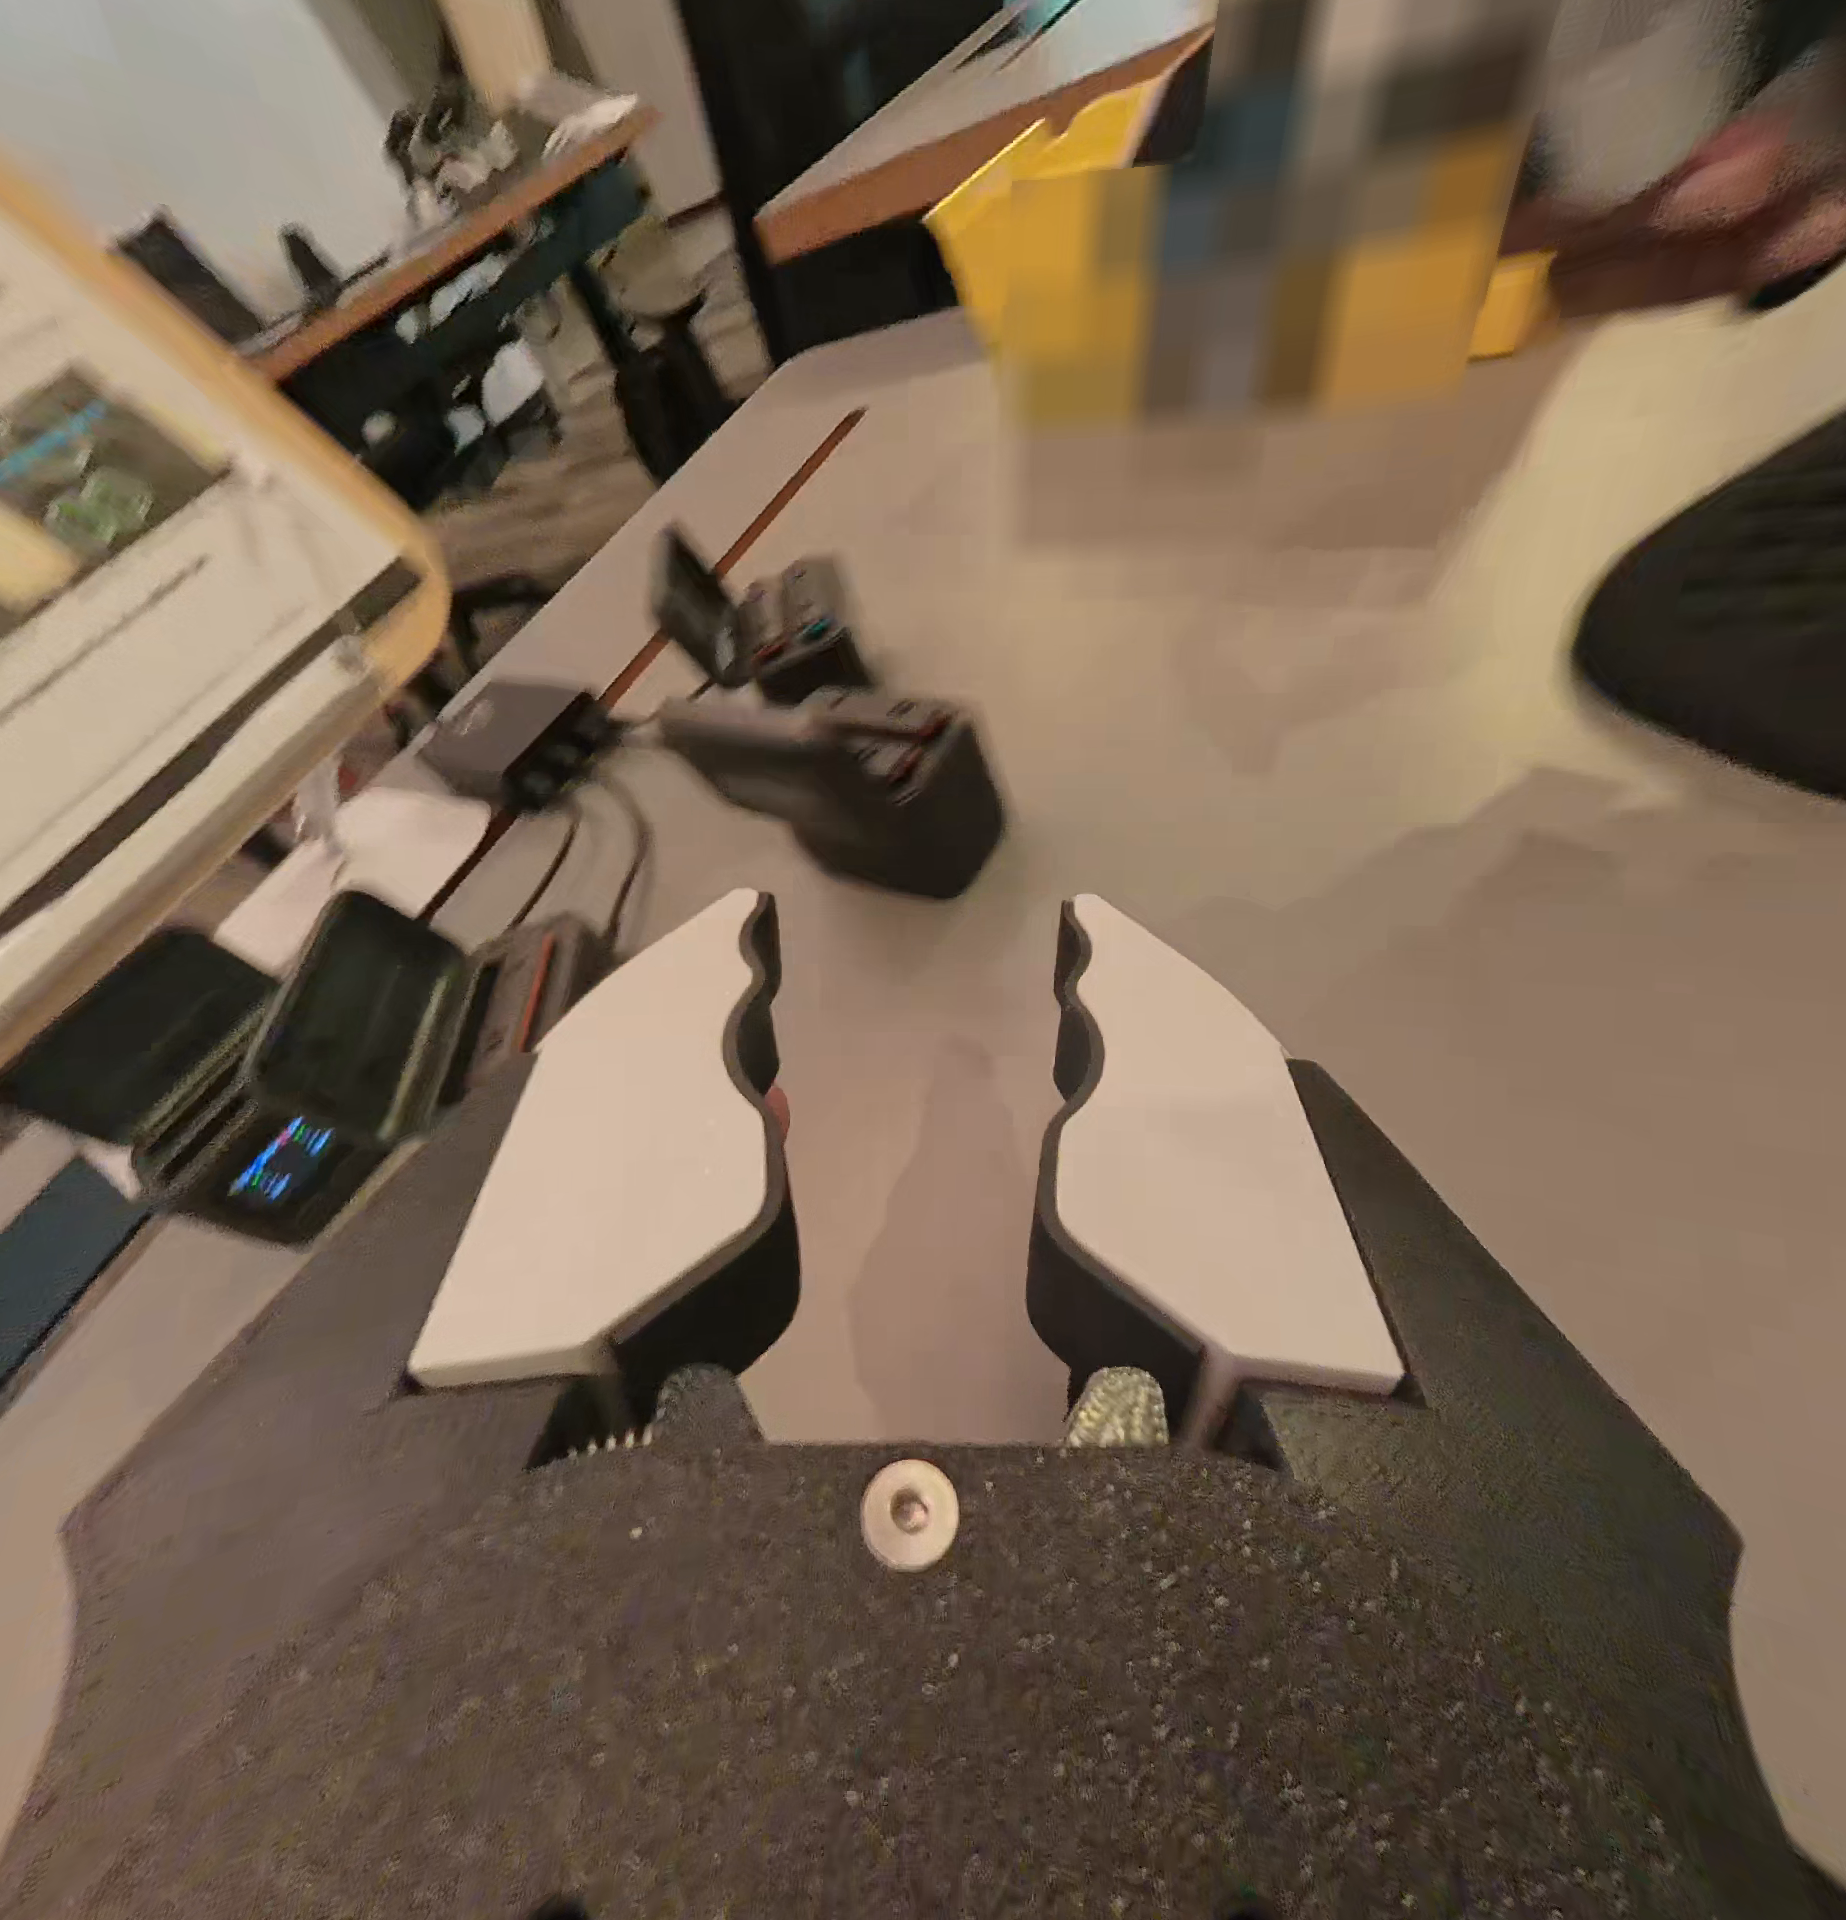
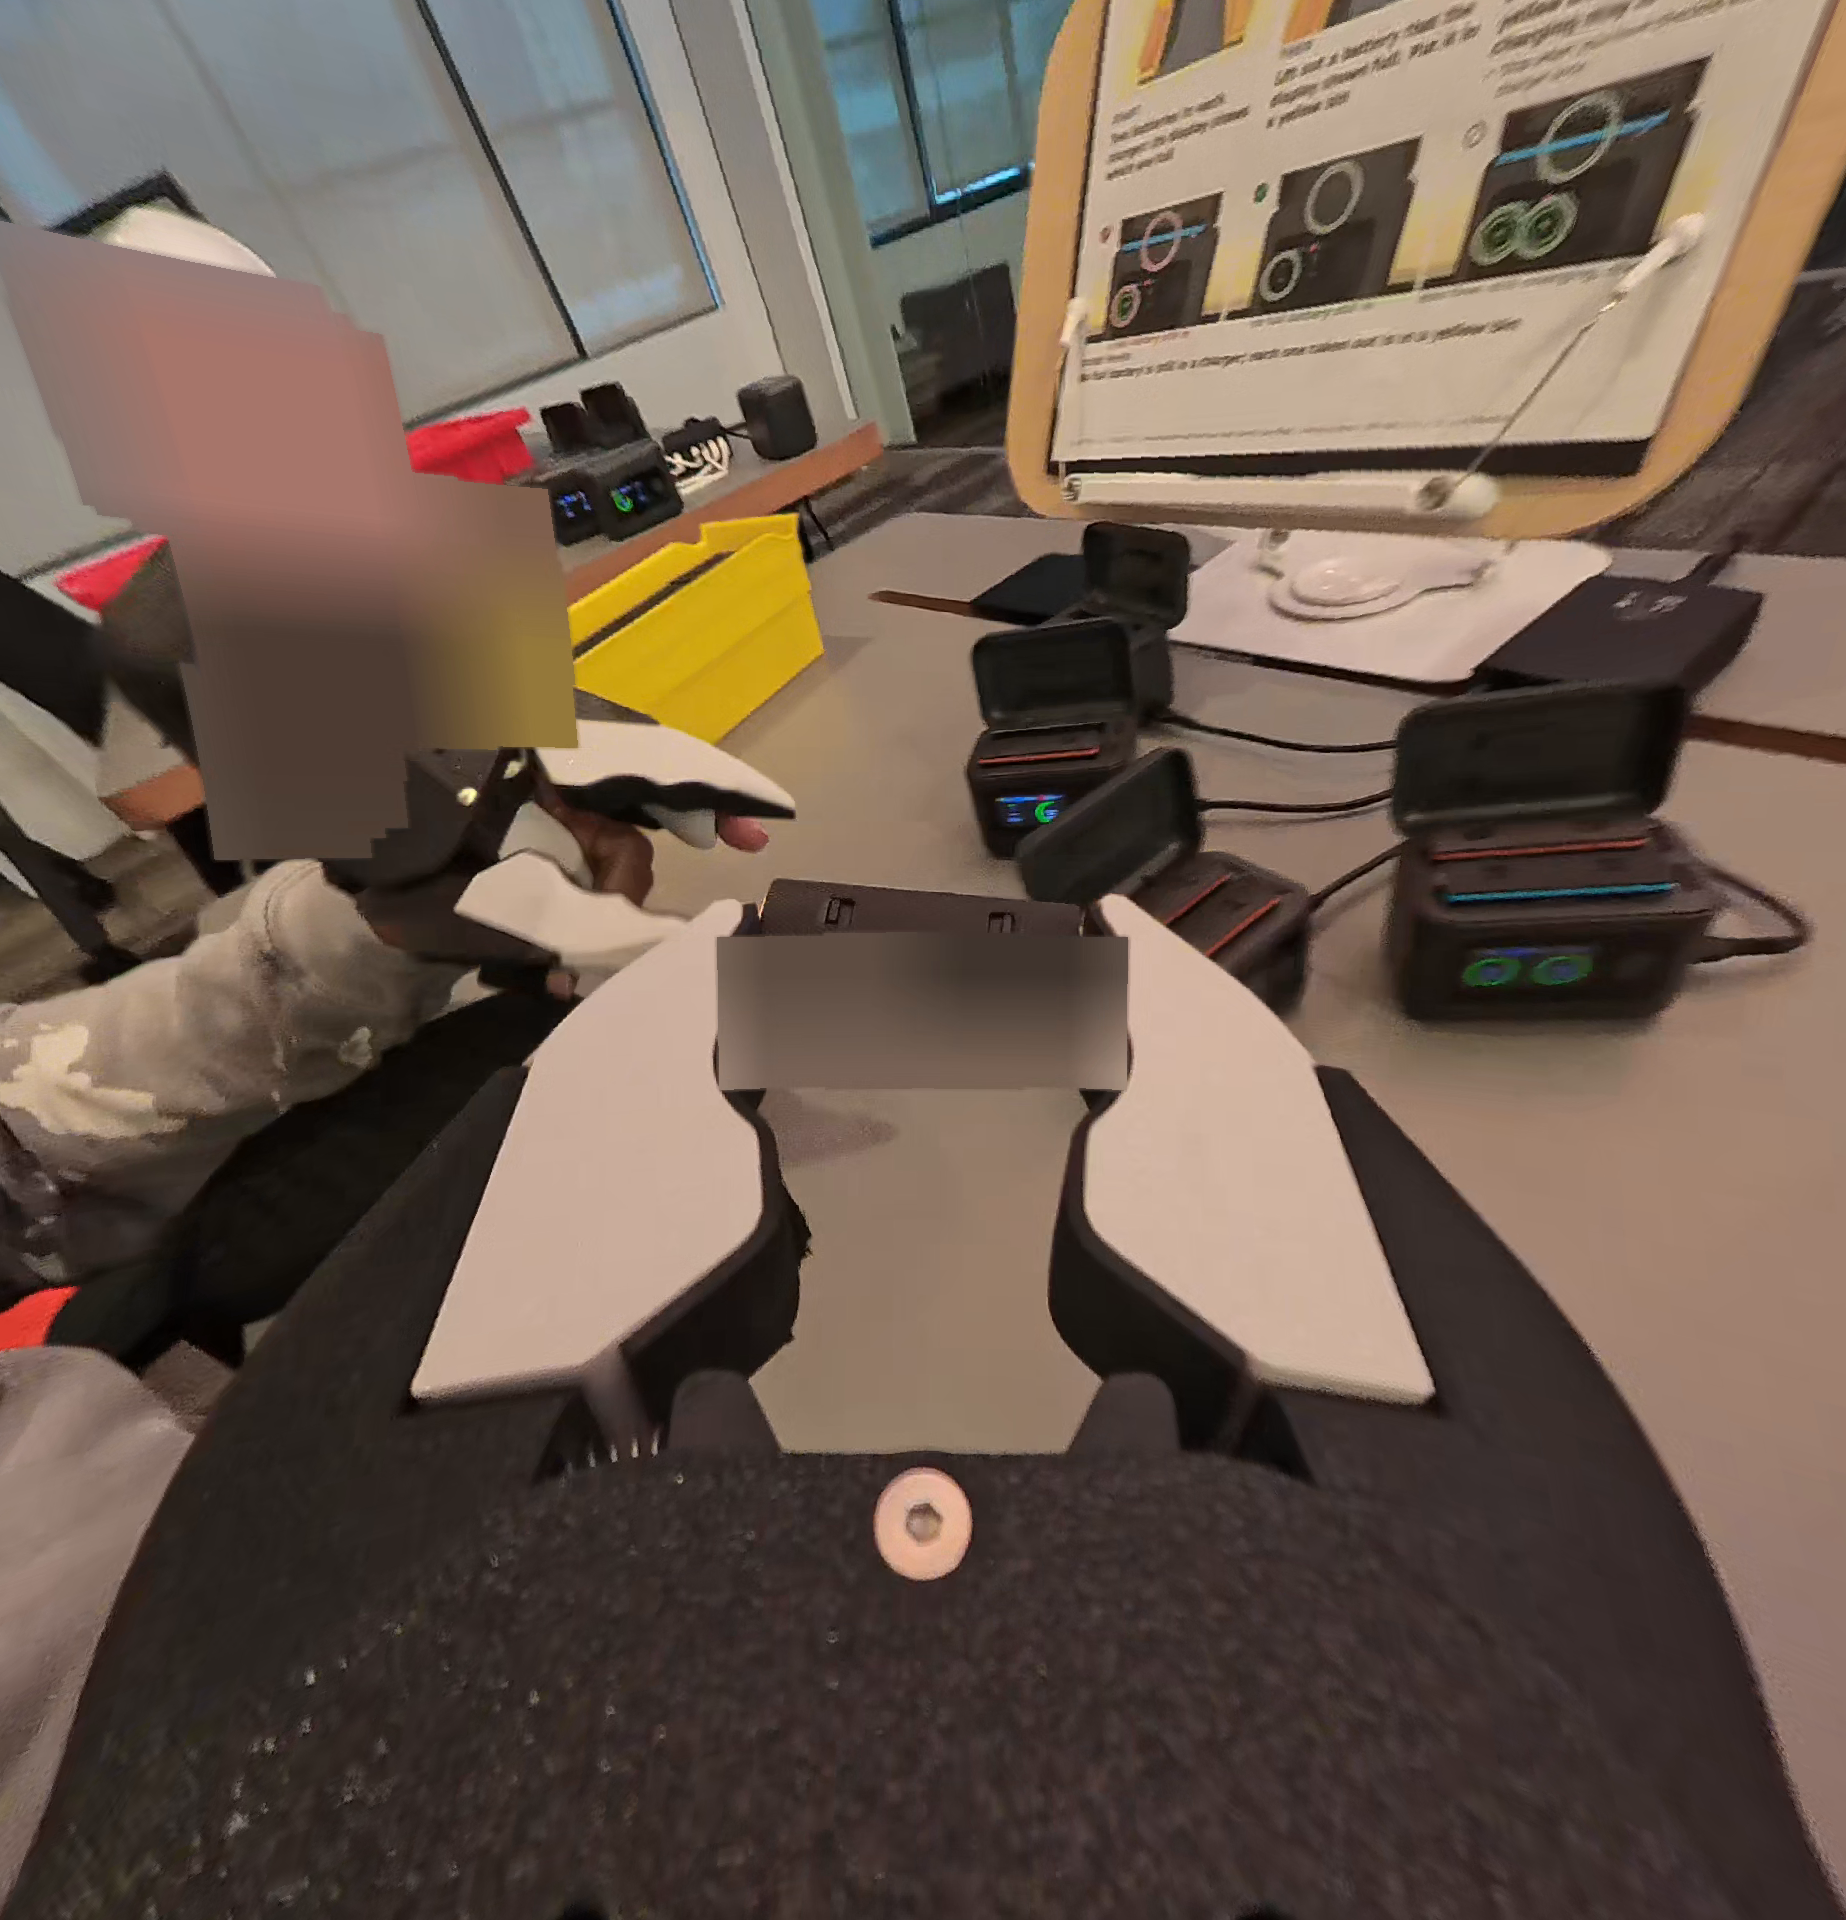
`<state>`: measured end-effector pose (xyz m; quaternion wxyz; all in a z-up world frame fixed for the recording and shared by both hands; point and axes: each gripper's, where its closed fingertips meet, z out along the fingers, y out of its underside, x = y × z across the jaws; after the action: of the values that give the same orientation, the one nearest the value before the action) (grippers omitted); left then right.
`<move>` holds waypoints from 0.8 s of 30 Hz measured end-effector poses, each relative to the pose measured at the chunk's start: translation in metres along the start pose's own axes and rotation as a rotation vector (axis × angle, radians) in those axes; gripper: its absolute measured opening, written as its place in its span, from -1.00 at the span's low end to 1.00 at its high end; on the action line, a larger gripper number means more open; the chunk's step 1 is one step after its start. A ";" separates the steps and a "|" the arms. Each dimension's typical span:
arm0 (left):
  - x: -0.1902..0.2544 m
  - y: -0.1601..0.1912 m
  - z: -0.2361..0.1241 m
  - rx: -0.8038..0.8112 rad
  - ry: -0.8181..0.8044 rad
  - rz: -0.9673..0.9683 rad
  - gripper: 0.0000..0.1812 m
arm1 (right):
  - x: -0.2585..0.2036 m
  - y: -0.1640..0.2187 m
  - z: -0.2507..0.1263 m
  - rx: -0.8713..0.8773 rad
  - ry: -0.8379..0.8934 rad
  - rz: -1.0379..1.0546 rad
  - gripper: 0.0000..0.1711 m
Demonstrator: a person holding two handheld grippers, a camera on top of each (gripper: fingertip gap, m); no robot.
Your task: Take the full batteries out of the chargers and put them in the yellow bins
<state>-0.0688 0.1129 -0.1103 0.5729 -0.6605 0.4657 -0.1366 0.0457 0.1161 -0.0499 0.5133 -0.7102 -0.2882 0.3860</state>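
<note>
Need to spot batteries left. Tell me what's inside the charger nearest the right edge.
Right wrist view: that charger has its lid up. Inside, two battery tops show, one with a red stripe, one with a blue stripe. The rest of each battery is hidden by the case.

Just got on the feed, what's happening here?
A person is clearing batteries from the chargers on the table. The right gripper holds a black battery between its fingers, off the table. The left gripper is open and empty above the table. The yellow bin sits farther back to the left.
</note>
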 end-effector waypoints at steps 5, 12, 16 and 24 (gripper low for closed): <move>0.060 -0.037 -0.005 0.091 0.083 0.035 -0.46 | -0.039 0.019 0.018 0.048 -0.053 0.069 -0.32; 0.056 -0.044 -0.001 0.164 -0.067 0.039 -0.86 | -0.077 0.029 0.037 0.089 -0.006 0.059 -0.32; 0.057 -0.043 -0.005 0.171 -0.036 0.038 -0.88 | -0.082 0.031 0.038 0.041 -0.030 -0.076 -0.32; 0.088 -0.038 -0.009 0.182 0.174 0.026 -0.88 | -0.096 0.041 0.013 -0.311 -0.358 -0.627 -0.40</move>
<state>-0.0115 0.0360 -0.1047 0.5893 -0.5855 0.5079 -0.2278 -0.0162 0.0325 -0.0669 0.4340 -0.5786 -0.6313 0.2800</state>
